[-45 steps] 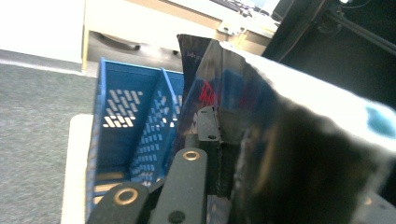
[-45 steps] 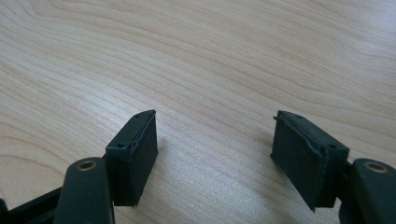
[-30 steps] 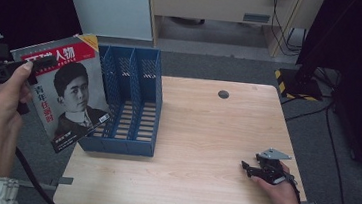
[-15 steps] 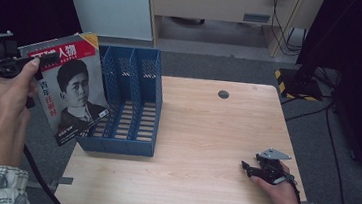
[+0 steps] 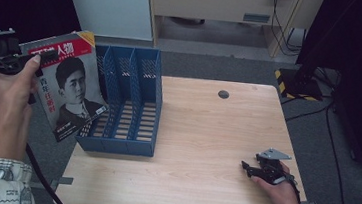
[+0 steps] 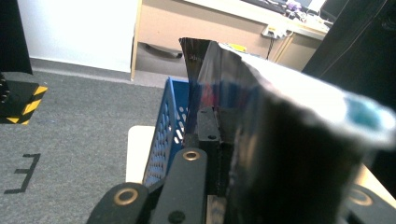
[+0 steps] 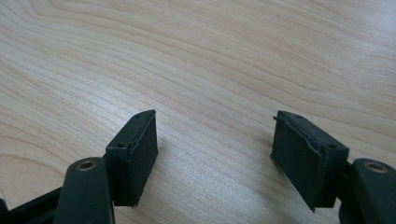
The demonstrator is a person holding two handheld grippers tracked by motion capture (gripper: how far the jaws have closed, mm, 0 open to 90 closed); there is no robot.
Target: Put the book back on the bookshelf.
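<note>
Left gripper (image 5: 48,55) clenched on magazine (image 5: 72,89) top corner beside file rack (image 5: 128,107); glossy, floppy, likely slippery, grip near spine; right gripper (image 5: 253,170) released, resting on table (image 5: 206,134)

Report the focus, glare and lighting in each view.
High view: even light, dim dark edges, magazine cover readable. Left gripper view: the magazine looms close, blurred, with pale glare along its curled edge; file rack softer behind. Right gripper view: table grain sharp, soft shadows under the open jaws.
</note>
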